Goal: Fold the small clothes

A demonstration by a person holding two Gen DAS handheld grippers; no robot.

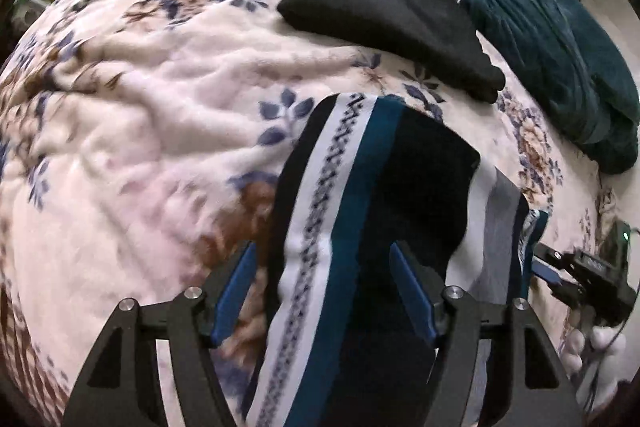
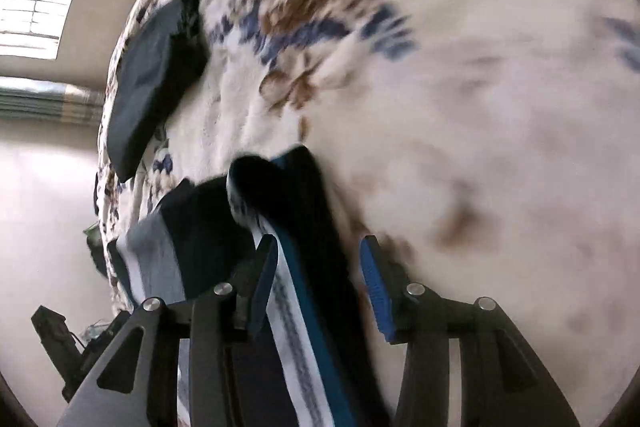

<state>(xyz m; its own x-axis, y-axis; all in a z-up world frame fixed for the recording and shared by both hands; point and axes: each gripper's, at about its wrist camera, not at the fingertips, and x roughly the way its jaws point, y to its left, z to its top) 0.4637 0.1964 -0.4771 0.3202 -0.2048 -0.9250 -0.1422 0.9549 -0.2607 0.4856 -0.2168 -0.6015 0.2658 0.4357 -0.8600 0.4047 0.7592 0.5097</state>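
- Right now you are working a striped garment (image 1: 340, 227) that is lying on the floral blanket (image 1: 140, 87) of the bed, running up between the fingers of both tools.
- Your left tool (image 1: 324, 291) is standing released: its blue pads (image 1: 236, 291) are sitting well clear of the cloth on either side, so nothing is being gripped there.
- Your right tool (image 2: 320, 287) is straddling the same garment (image 2: 296, 267). The near pad (image 2: 266, 283) is lying against the white-and-teal band, while the other pad is standing apart from the fabric, so I am reading it as not clamped; motion blur is making this hard to confirm.
- From the left wrist view, your right tool (image 1: 560, 267) is showing just beside the garment's far edge, with your gloved hand (image 1: 592, 347) below it.
- A folded black garment (image 1: 384, 11) and a rumpled teal garment (image 1: 552, 59) are already lying further up the bed, well apart from your work.
- To fold cleanly, I would judge that you should be pinching the doubled edge with both tools, keeping the stripes parallel so the layers are stacking squarely.
- Watch the curled end (image 2: 256, 175) of the cloth: it is rolling over itself and could be trapping a crease if you are pressing down before smoothing it.
- Keep the plush blanket out of the pinch; it is bunching easily.
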